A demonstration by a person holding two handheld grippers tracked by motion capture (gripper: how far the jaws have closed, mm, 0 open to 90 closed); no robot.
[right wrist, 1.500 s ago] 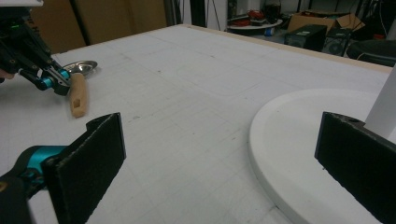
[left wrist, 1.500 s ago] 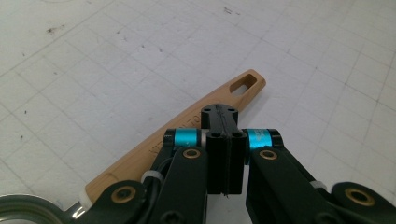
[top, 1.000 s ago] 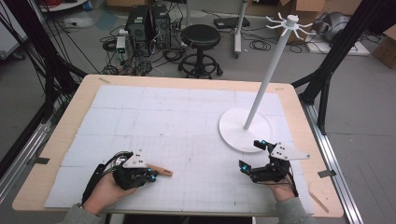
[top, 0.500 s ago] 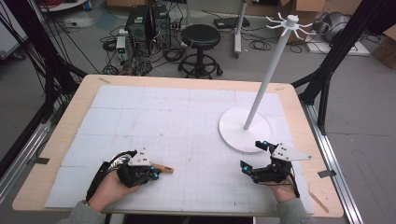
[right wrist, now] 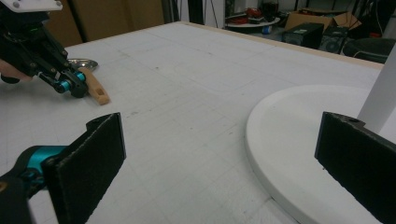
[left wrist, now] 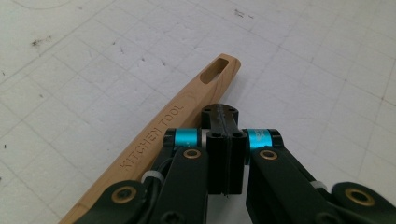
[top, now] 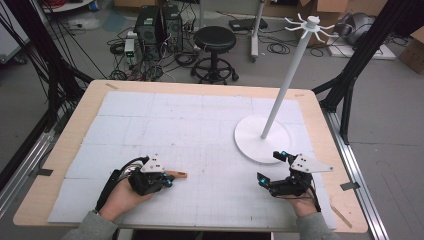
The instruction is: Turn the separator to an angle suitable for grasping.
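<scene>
Working the left gripper (left wrist: 223, 122), I see its jaws pressed together on nothing, the wooden kitchen tool (left wrist: 177, 121) lying just left of them on the mat (top: 200, 125). I'd open, shift left, straddle the handle. The right gripper (right wrist: 219, 163) gapes wide, empty.

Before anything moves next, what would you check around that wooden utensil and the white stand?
1. Left gripper shut: ok, its jaws are pressed together.
2. Wooden kitchen tool held: not ok, it lies on the mat beside the closed jaws.
3. Hanging slot at the handle's end free: ok.
4. Right gripper open: ok, nothing between its jaws.
5. White hook stand upright on its round base: ok.
6. Which hook suits: cannot tell.
</scene>
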